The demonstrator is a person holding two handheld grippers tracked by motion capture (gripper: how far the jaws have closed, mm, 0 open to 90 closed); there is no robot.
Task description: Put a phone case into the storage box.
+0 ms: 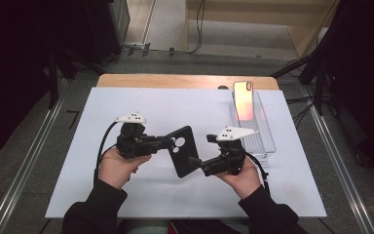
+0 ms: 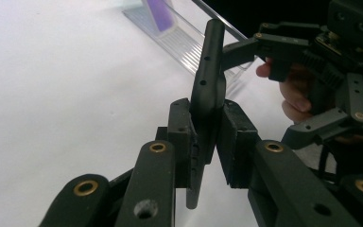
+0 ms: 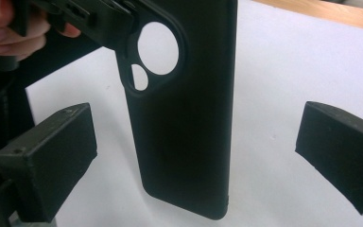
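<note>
Gripping: black phone case [image 1: 183, 151] is clamped near its camera cut-out by left gripper [image 1: 168, 143] | right gripper [image 1: 194, 160] spread wide, holding nothing | case's long axis lies between those jaws.

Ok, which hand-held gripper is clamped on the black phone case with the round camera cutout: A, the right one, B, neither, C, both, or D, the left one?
D: the left hand-held gripper pinches the black phone case with the round camera cutout by its edge, while the right hand-held gripper stands open around it, pads clear.
</note>
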